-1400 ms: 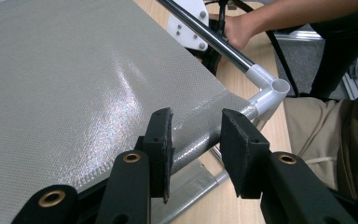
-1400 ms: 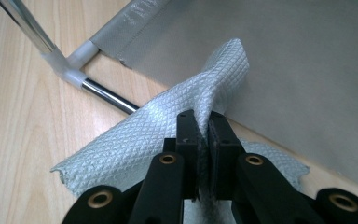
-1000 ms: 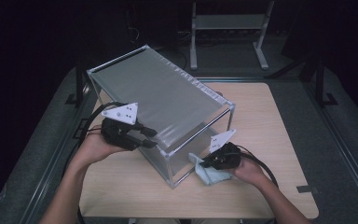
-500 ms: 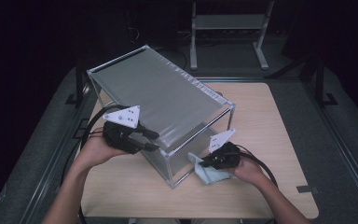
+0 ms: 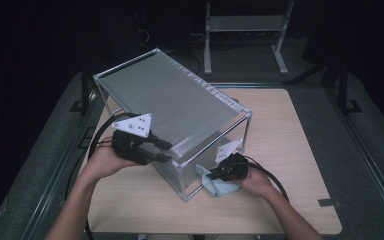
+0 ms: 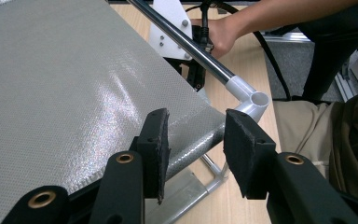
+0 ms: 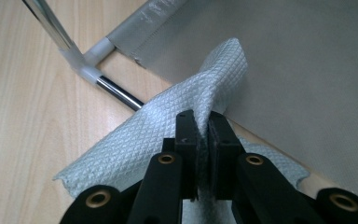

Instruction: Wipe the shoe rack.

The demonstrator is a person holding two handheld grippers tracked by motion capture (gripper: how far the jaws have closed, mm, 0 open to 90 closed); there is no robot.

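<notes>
My right hand-held gripper [image 7: 204, 135]: clenched on a fold of the cloth [image 7: 168, 135]; my right gripper view shows the pads pinching the quilted fabric, which the high view leaves too small to tell.
Cloth, high view [image 5: 215, 184]: pale blue, lying on the surface [image 5: 290, 150] against the near low corner of the box [image 5: 180, 105], under my right hand-held gripper [image 5: 219, 172].
Cloth, close up: one end rises against the grey side panel [image 7: 307, 70]; a chrome bar [image 7: 116, 93] and white corner joint [image 7: 86, 58] lie beside it.
My left hand-held gripper [image 6: 196, 140]: released, its jaws having just been opening; they stand apart astride the box's lower fabric edge, pads not pressing.
Left hand-held gripper, high view [image 5: 160, 151]: at the box's long near side.
Left gripper view, farther off: my right hand [image 6: 221, 35] beyond the frame's chrome bar [image 6: 186, 39].
</notes>
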